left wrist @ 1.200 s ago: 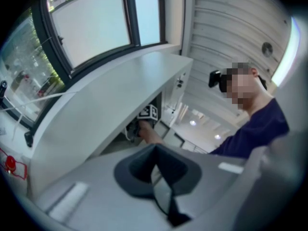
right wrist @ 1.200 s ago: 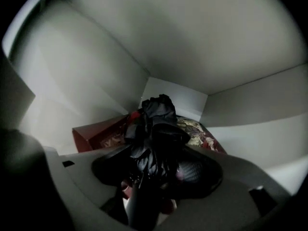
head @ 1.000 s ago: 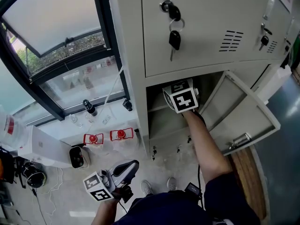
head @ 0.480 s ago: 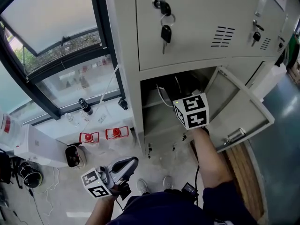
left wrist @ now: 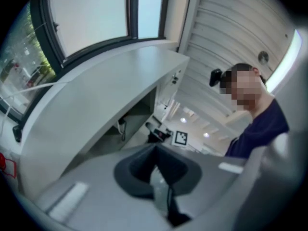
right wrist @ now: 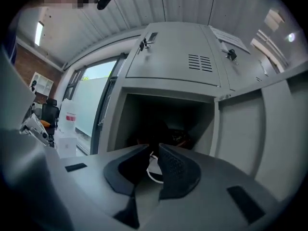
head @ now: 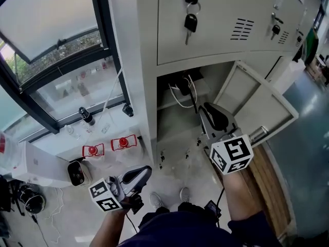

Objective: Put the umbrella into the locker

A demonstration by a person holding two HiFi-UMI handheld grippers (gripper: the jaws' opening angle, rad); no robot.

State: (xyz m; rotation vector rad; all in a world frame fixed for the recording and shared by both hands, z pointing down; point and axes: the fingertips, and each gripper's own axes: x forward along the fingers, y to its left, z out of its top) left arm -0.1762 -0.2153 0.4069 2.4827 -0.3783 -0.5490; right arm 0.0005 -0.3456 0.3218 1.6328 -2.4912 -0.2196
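Observation:
A dark bundle with a white cord loop, apparently the umbrella (head: 181, 85), lies on the shelf inside the open lower locker (head: 177, 127). It shows only as a dim dark mass (right wrist: 168, 131) in the right gripper view. My right gripper (head: 207, 109) (right wrist: 153, 150) hangs just outside the opening, level with it and pointing in. Its jaws have just been closing to a narrow gap with nothing between them. My left gripper (head: 145, 171) (left wrist: 156, 150) is held low at the left, away from the locker, its pads together and empty.
The locker door (head: 257, 107) stands swung out to the right. Keys (head: 189, 20) hang from the shut door above. Left of the lockers runs a dark window frame (head: 105, 45), with red clips (head: 123, 142), a small bottle (head: 85, 115) and a white device (head: 76, 173) on the floor.
My right gripper has drawn back out of the locker toward me, leaving the dark bundle on the shelf, and its jaws have narrowed. The left gripper has stayed in place.

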